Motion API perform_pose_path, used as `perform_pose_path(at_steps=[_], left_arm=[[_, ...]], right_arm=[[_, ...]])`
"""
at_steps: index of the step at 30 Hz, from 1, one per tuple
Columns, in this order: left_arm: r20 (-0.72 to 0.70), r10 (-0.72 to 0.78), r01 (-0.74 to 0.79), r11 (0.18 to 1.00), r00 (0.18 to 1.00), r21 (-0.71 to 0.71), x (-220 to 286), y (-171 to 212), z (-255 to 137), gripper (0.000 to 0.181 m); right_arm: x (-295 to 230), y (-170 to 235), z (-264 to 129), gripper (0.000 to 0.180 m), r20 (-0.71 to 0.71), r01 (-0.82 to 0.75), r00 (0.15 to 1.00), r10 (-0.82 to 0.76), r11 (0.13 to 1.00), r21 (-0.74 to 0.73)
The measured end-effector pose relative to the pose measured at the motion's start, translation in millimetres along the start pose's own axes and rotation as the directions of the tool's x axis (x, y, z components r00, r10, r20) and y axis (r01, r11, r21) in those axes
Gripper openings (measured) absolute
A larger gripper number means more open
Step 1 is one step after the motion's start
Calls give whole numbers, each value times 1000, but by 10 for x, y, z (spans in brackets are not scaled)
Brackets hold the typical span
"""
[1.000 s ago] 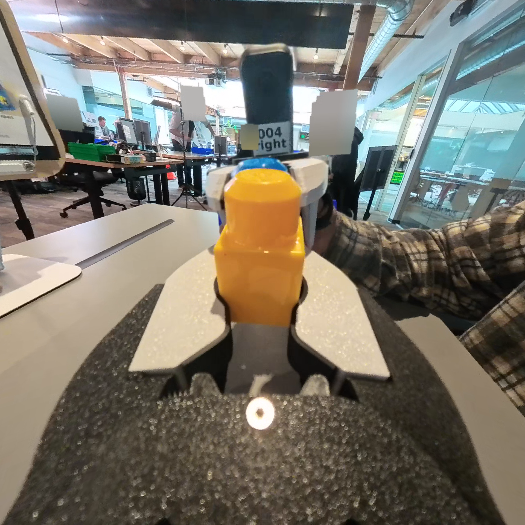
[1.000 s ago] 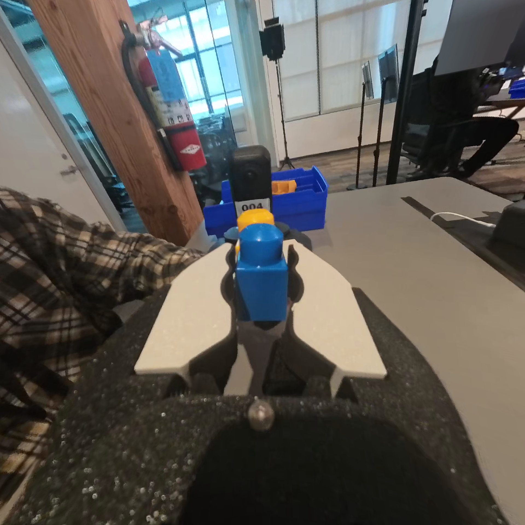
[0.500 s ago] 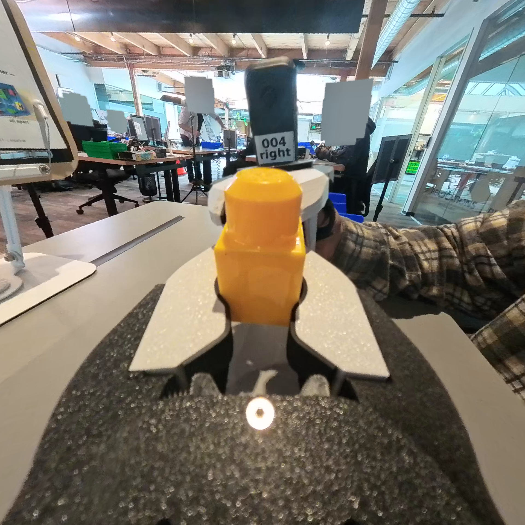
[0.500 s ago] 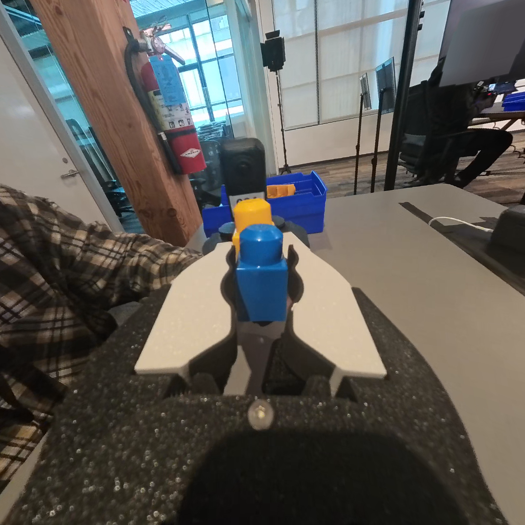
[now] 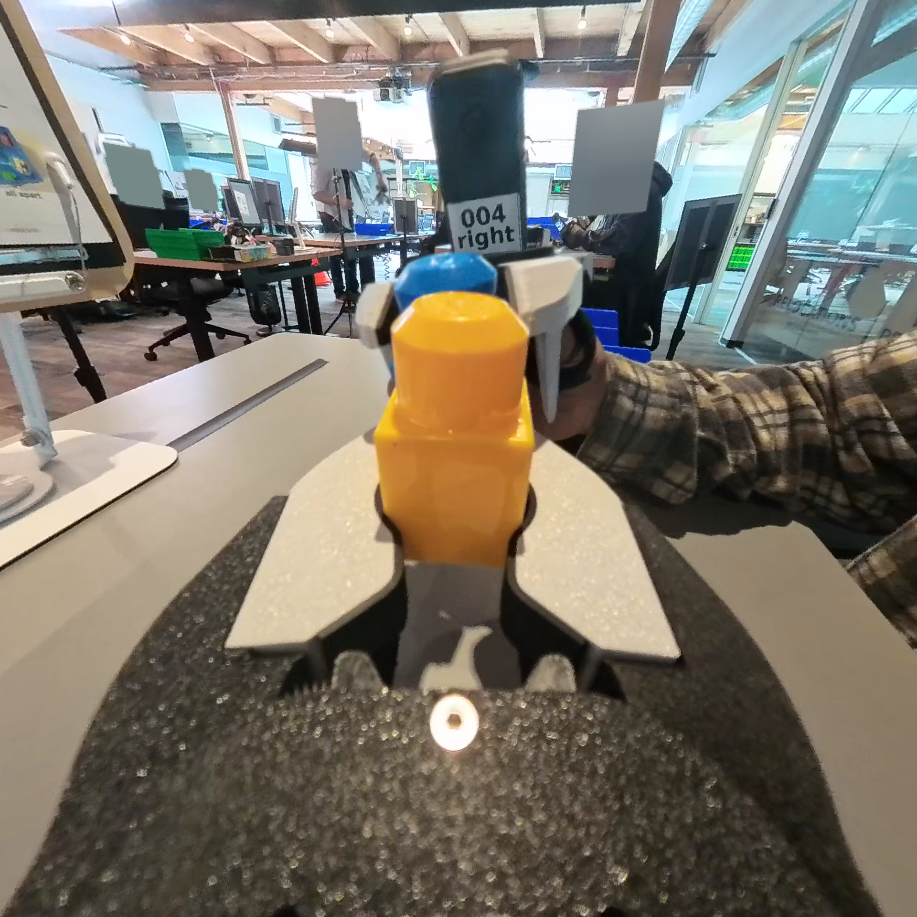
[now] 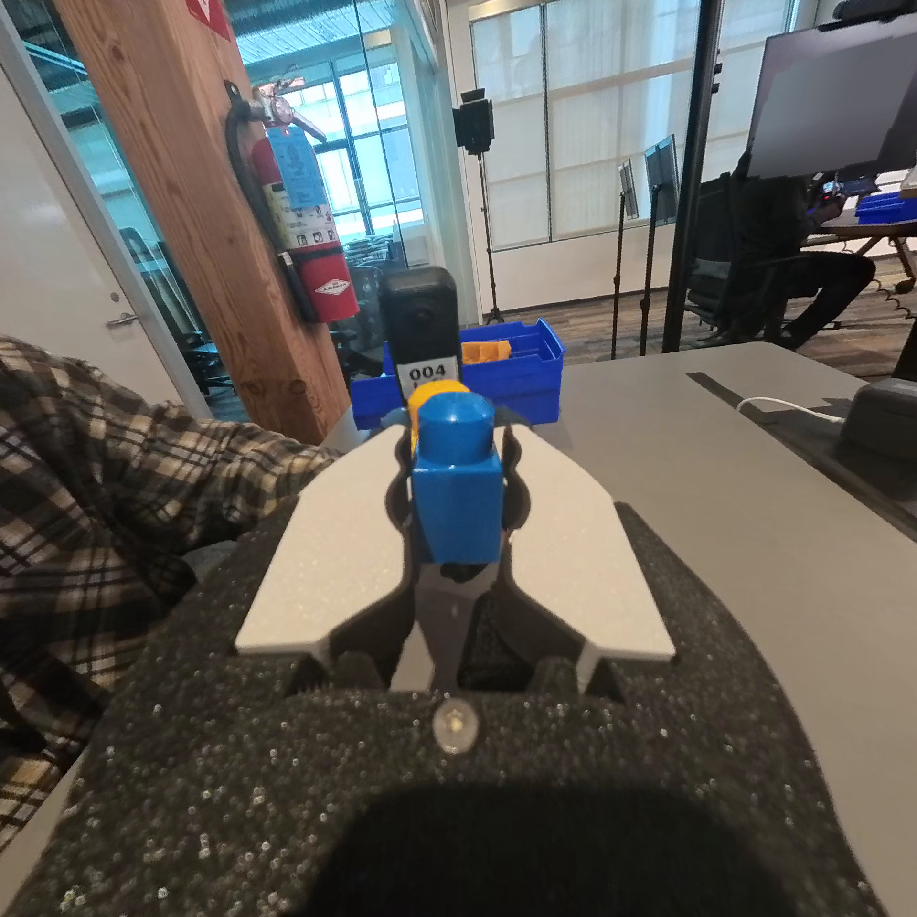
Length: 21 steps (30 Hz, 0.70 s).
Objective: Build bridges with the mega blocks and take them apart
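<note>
two grippers face each other above the grey table (image 5: pixel 149 521), each clenched on one block. the left gripper (image 5: pixel 454 496) grasps a yellow block (image 5: pixel 451 471) between its pale fingers (image 5: pixel 327 556), stud pointing forward. the right gripper (image 6: pixel 456 496) grasps a blue block (image 6: pixel 456 501) the same way. the two studs are close, the blue one (image 5: pixel 446 285) showing just behind and above the yellow — whether they touch cannot be told. a plaid sleeve (image 6: pixel 99 496) reaches in from the side. behind, a blue bin (image 6: pixel 511 377) stands on the table's far edge, near a red fire extinguisher (image 6: pixel 307 233) on a wooden post.
</note>
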<state>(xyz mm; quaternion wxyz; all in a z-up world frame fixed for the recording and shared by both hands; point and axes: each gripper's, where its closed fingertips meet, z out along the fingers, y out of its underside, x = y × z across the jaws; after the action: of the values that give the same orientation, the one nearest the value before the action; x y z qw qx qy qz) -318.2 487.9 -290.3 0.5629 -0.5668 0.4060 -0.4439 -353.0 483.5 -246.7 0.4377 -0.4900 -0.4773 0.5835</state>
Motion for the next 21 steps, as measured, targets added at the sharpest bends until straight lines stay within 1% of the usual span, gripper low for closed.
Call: perform_pose_path(at_steps=[11,16,18,21], left_arm=[[-19,-10,10,1000,1000,4,26,-11,1,42],[-13,-31,32,999,999,15,-27,-7,-29,43],[4,-2,2,1000,1000,4,-65,-14,-66,43],[39,36,-35,999,999,-20,-158,6,-131,42]], right_arm=[[-38,-9,-1,35,25,30,999,-30,999,18],[10,-23,-59,35,-18,43,999,-43,999,16],[34,1,-164,35,-60,48,997,-48,999,-12],[58,219,-357,33,-118,41,992,-53,994,-101]])
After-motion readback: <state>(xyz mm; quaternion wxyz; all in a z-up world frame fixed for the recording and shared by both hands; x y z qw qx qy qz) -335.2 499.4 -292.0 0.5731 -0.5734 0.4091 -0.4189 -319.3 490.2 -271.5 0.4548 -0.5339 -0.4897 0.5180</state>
